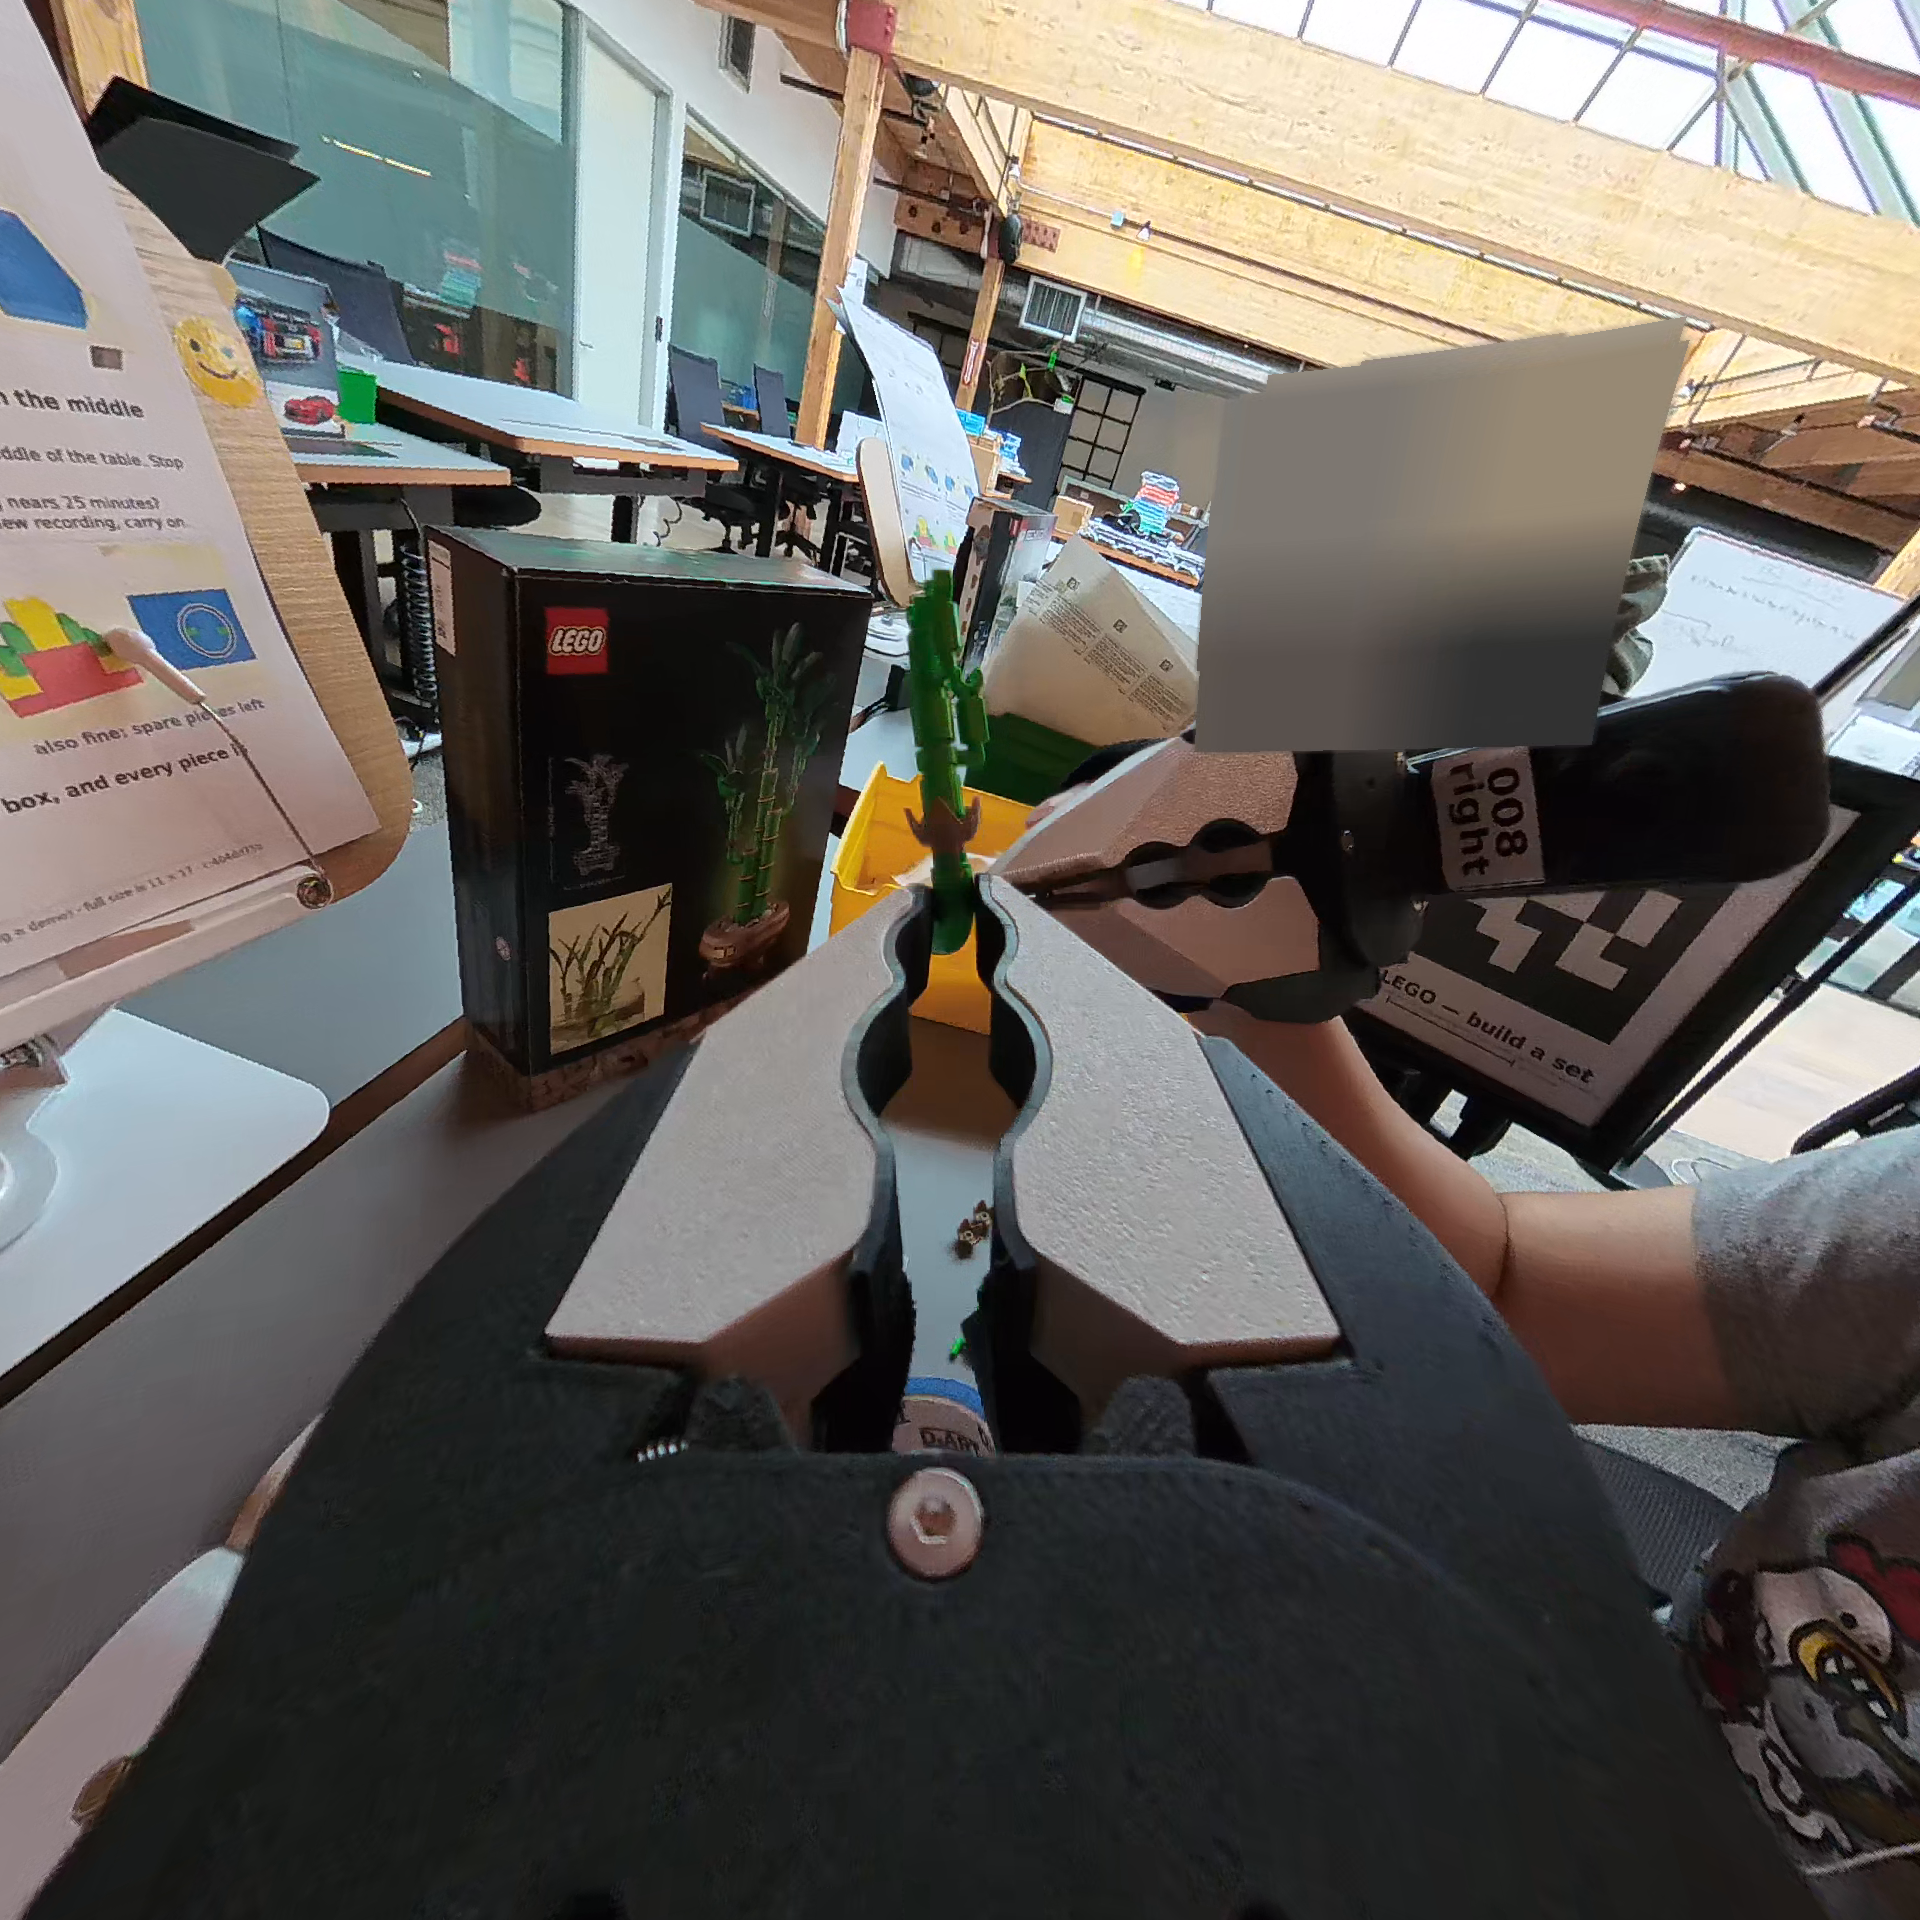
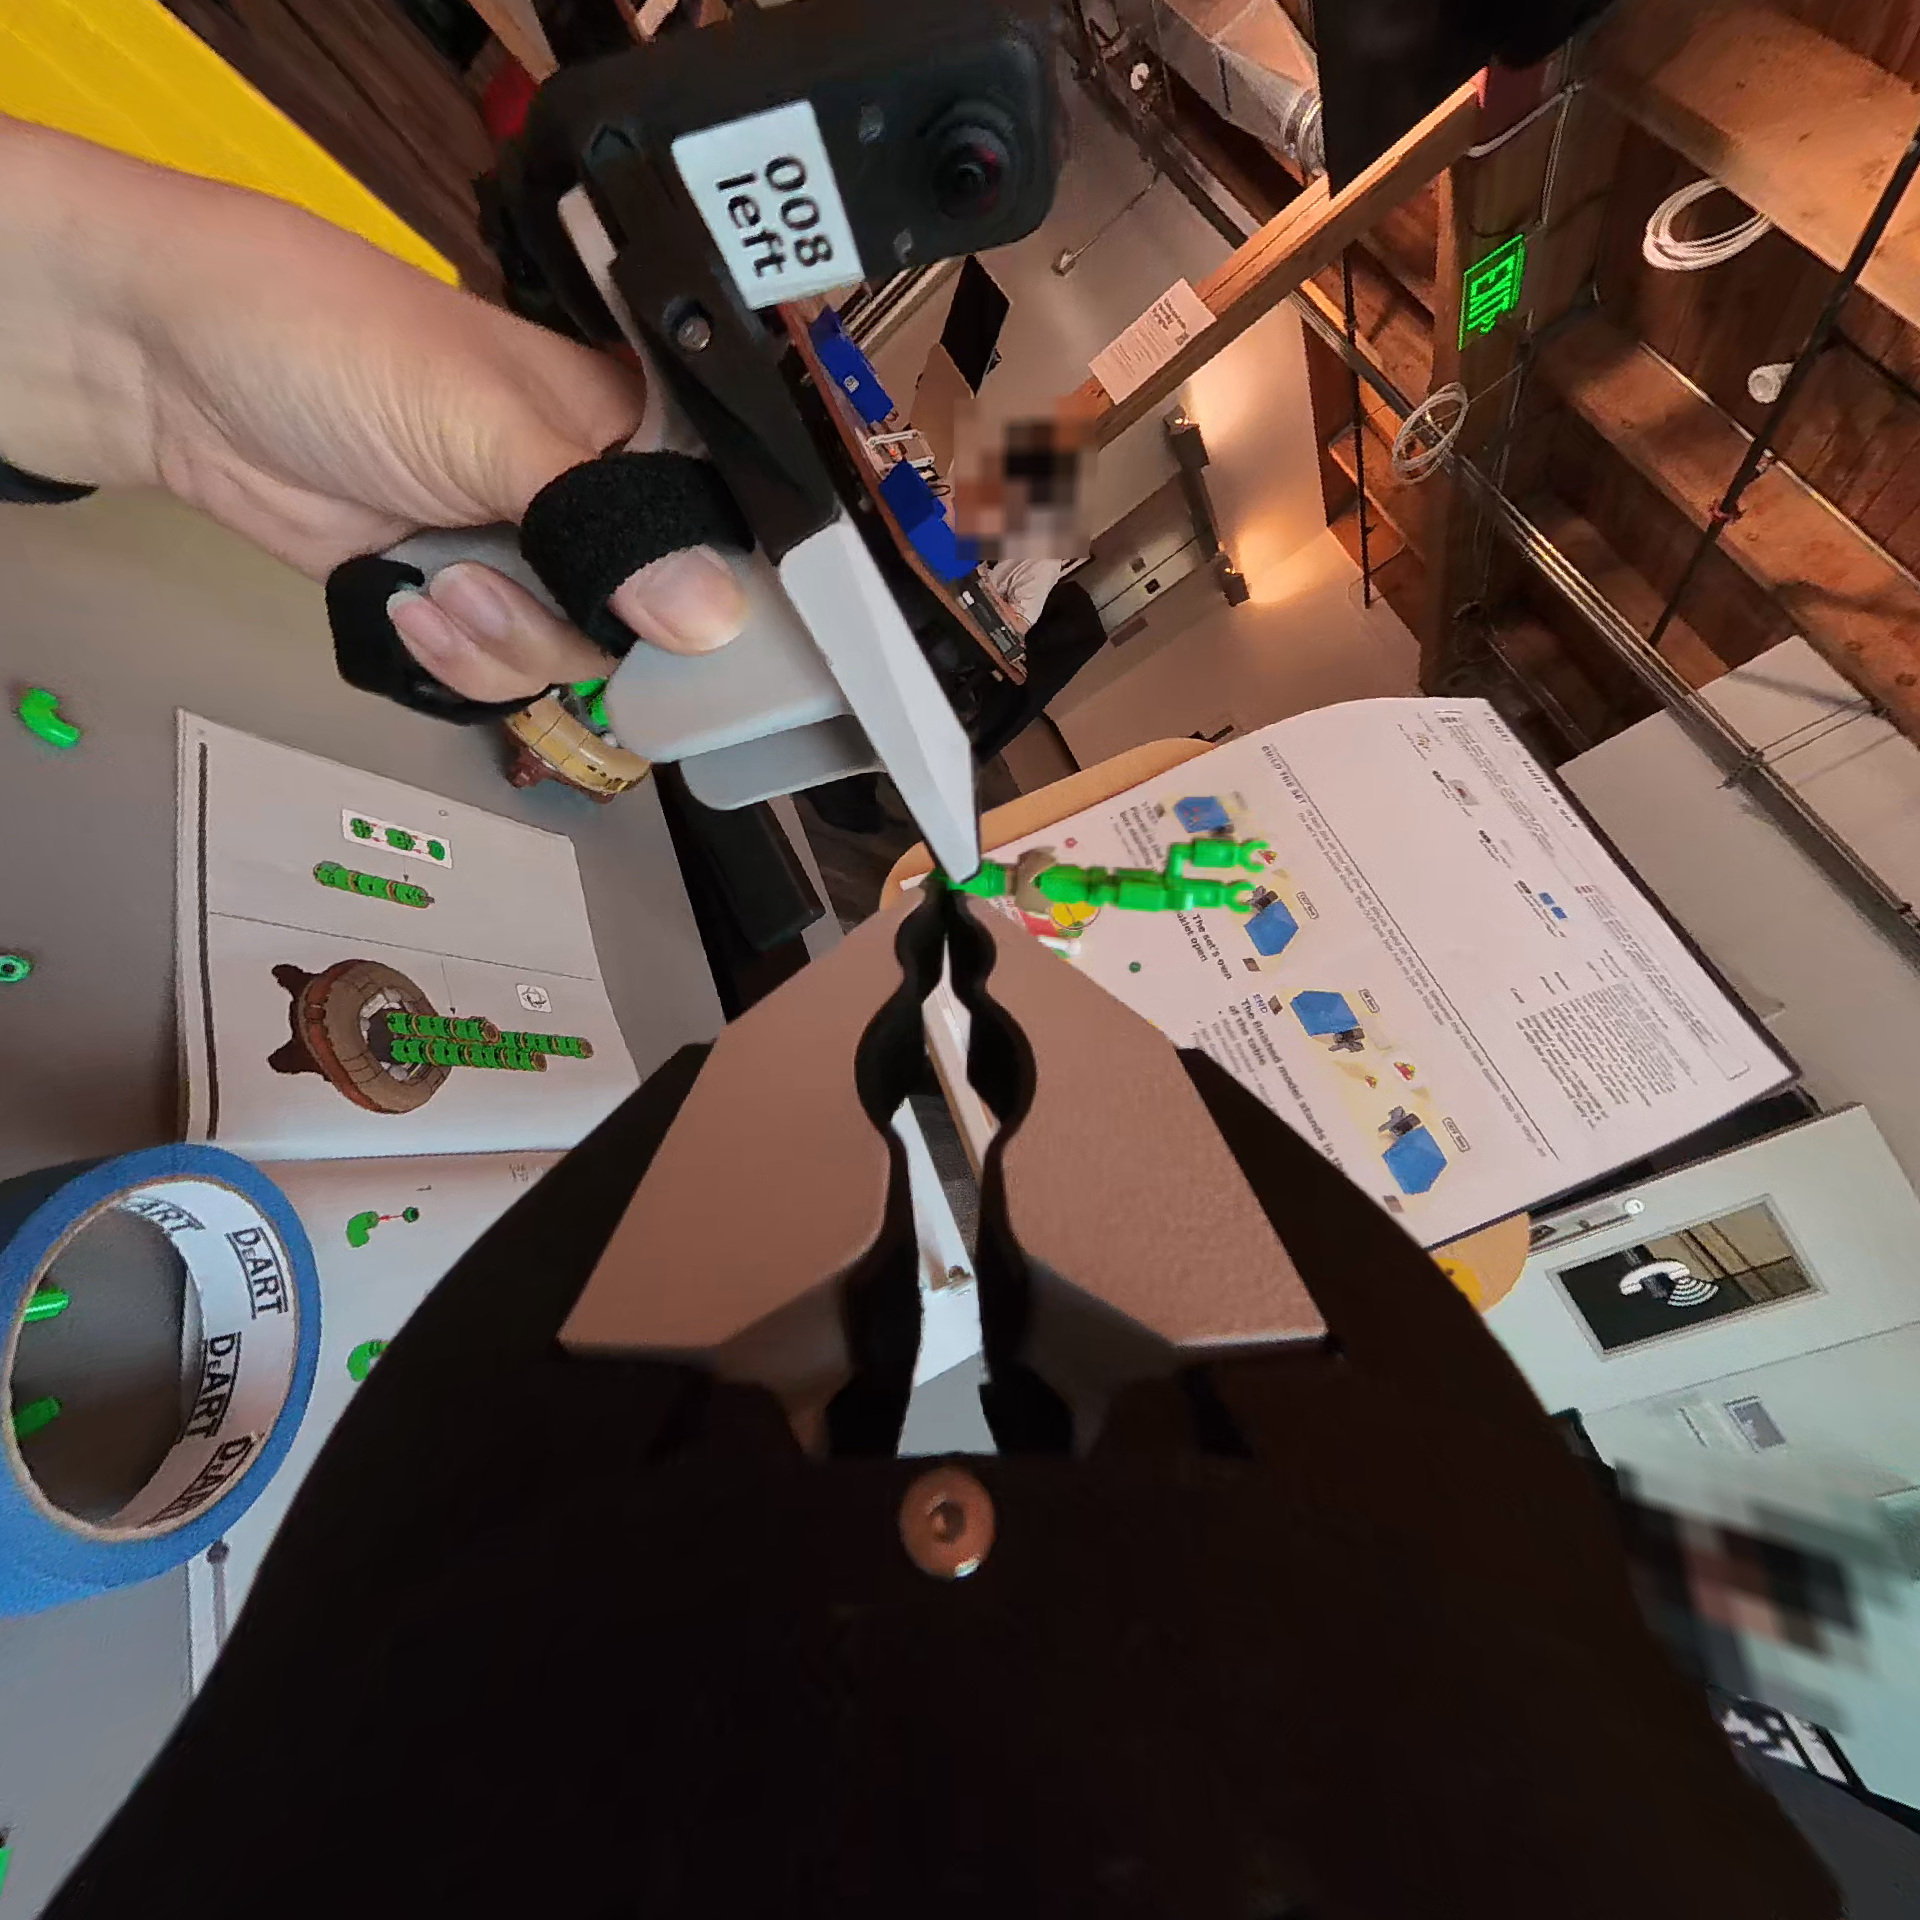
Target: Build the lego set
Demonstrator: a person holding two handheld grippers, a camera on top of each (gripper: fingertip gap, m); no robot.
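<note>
A green bamboo stalk (image 1: pixel 940 707) with a brown collar stands upright in the left wrist view. My left gripper (image 1: pixel 948 914) is shut on its lower end. In the right wrist view the stalk (image 2: pixel 1122 885) points away to the right. My right gripper (image 2: pixel 943 902) is shut, with its tips right at the stalk's lower end and against the left gripper's fingertip (image 2: pixel 961 852). I cannot tell whether it pinches the stalk. It also shows in the left wrist view (image 1: pixel 1023 881). The round brown pot base (image 2: pixel 577 743) sits on the table, partly hidden by a hand.
The open instruction booklet (image 2: pixel 395 935), a blue tape roll (image 2: pixel 156 1351) and loose green pieces (image 2: pixel 47 717) lie on the grey table. The black set box (image 1: pixel 644 800) and a yellow bin (image 1: pixel 883 842) stand behind. A printed sheet on a stand (image 1: pixel 156 520) is on the left. Less than 4 cm separates the two grippers' tips.
</note>
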